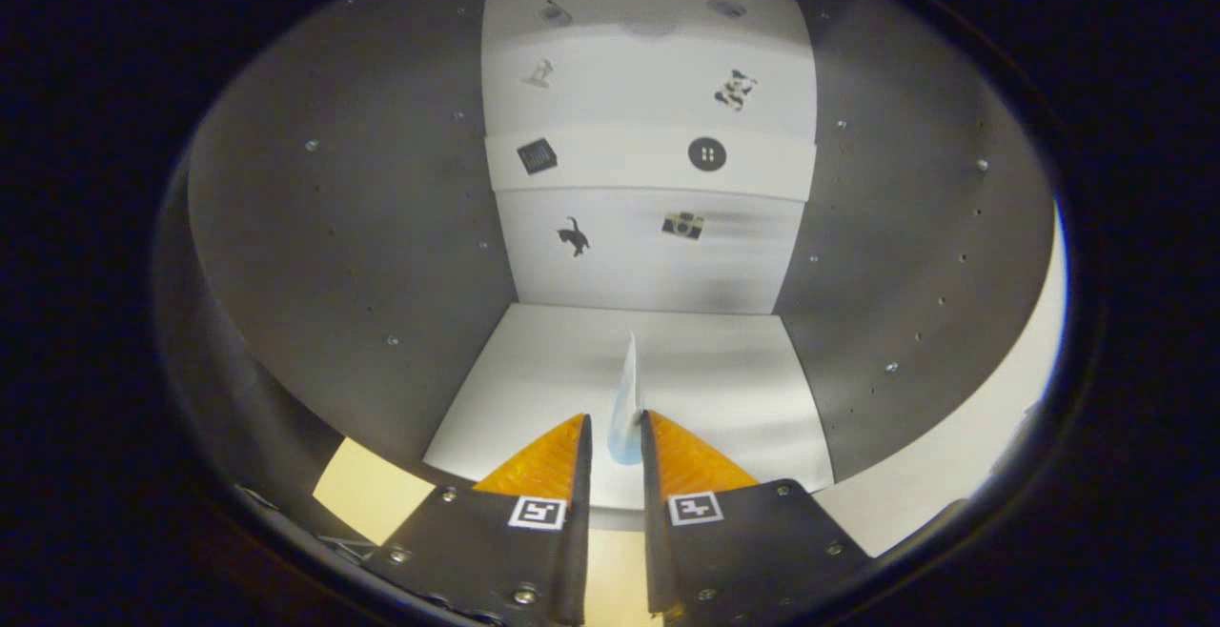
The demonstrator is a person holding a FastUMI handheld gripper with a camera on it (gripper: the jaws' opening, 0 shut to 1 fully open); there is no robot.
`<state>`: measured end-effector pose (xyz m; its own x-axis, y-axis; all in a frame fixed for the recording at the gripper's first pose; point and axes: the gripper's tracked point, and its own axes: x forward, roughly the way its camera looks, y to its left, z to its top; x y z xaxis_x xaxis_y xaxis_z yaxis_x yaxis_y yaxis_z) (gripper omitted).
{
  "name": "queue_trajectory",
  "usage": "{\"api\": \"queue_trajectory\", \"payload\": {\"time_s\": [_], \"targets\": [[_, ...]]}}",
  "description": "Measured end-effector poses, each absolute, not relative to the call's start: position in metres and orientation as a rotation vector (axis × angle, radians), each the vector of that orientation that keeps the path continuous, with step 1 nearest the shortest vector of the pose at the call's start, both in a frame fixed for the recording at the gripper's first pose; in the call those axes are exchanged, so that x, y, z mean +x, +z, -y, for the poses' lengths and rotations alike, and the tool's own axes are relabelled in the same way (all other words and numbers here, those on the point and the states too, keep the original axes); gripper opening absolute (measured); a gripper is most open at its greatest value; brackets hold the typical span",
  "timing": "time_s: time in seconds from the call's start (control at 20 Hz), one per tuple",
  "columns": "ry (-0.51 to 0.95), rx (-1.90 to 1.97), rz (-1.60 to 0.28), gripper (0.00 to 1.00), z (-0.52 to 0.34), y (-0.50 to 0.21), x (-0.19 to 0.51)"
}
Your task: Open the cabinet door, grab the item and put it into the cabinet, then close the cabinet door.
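We are inside the open cabinet (334, 255), and the gripper (615, 436) pinches a thin, flat item (627, 403) between its two fingers, which are drawn nearly together on its lower end.

Taking the cabinet floor (572, 370) as our landmark, the item stands upright above the front part of it, edge-on to us, its upper tip rising toward the back wall (648, 265). We cannot tell whether its bottom edge touches the floor or hangs just above it.

Our main worry is the release. Something this thin will probably not stand on edge, so if we let go from here it may topple sideways or slide forward toward the front lip of the floor, where it could foul the door when we close it. A second risk is that the fingers hold only its lower end, so it could pivot or slip in the grip if its tip brushes a side wall. We would also watch the fingers against the floor's front edge when pulling out.

The item looks pale, whitish with a faint blue tinge near its base, tapering to a narrow top. Its kind is unclear from this angle. The back wall carries small picture stickers (683, 225), well beyond the item.
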<state>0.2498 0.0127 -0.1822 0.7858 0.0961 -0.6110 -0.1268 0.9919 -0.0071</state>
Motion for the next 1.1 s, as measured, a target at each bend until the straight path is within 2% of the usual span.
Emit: {"api": "queue_trajectory", "payload": {"time_s": [0.2,0.6,1.1], "targets": [[0.126,-0.064,-0.529,0.25,-0.015,-0.15,0.233],[0.045,-0.092,-0.329,0.26,-0.005,-0.085,0.166],[-0.057,-0.081,-0.216,0.26,0.015,-0.037,0.073]]}}
